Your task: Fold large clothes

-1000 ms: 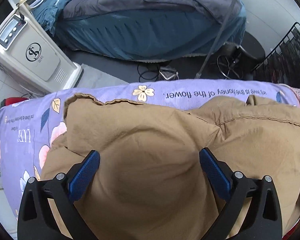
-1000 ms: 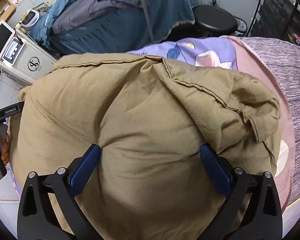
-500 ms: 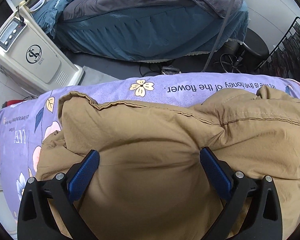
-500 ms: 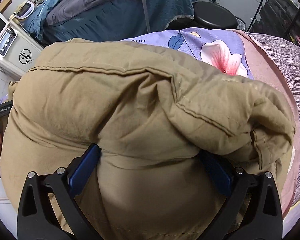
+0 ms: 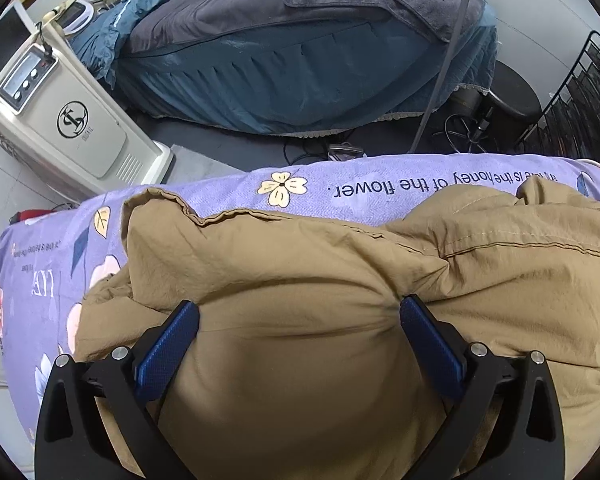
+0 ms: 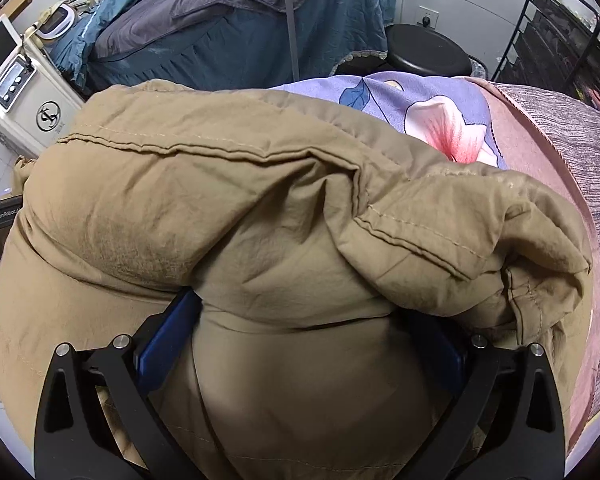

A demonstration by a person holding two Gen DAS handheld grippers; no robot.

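A large tan padded coat point(image 5: 300, 272) lies bunched on a purple flowered bed sheet point(image 5: 340, 188). In the left wrist view my left gripper point(image 5: 298, 320) has its jaws wide apart, with a thick bulge of the coat filling the gap between the blue pads point(image 5: 168, 344). In the right wrist view the coat point(image 6: 260, 208) is rolled over on itself. My right gripper point(image 6: 296, 324) is also spread wide around a thick fold, and its right pad is mostly hidden under cloth.
A blue-covered bed point(image 5: 300, 60) stands beyond the sheet. A white machine point(image 5: 60, 120) stands at the left, a black stool point(image 6: 428, 52) and a black wire rack point(image 6: 560, 32) at the right. A pink-grey blanket point(image 6: 560, 140) lies to the right of the coat.
The coat's upper layer has rolled forward over itself in the right wrist view, covering the right gripper's pads. In the left wrist view the coat's edge has shifted nearer the sheet's far side.
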